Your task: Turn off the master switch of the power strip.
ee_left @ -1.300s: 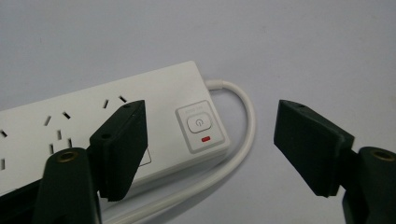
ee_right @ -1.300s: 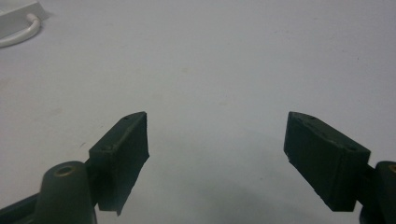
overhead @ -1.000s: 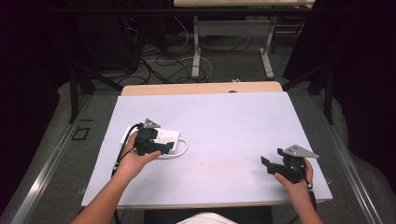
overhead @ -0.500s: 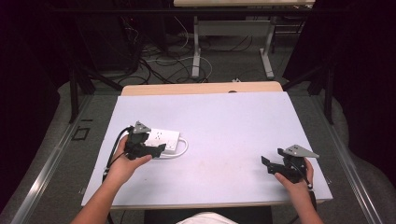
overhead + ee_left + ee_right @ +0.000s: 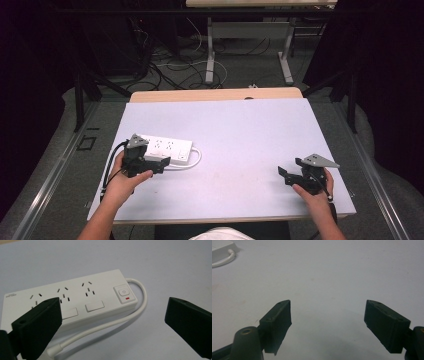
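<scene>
Landmark: the white power strip (image 5: 166,148) lies flat on the left part of the pale worktop (image 5: 240,125); every place below is told from it

Left gripper (image 5: 161,163): just beside the power strip's near long edge, towards its left end; a hand holds it; its black cable trails off the near-left side

Left jaws: wide apart, having just been opening; in the left gripper view the gripper (image 5: 112,322) has one jaw over the strip's left end while the other stands clear past its right end; the pads press on nothing

Power strip (image 5: 70,300): three socket groups in a row on its top face; a switch with a small red mark at its right end

Strip's white cord (image 5: 117,320): leaves the right end, loops round, and runs back along the near edge, between the jaws

Worktop: bare to the right of the power strip

Right gripper (image 5: 287,176): well apart from the power strip, far to its right near the worktop's front edge, held in the other hand

Right jaws: spread wide in the right gripper view (image 5: 328,322); only bare worktop lies between them; the strip's cord loop (image 5: 223,258) shows far off at the upper left
</scene>
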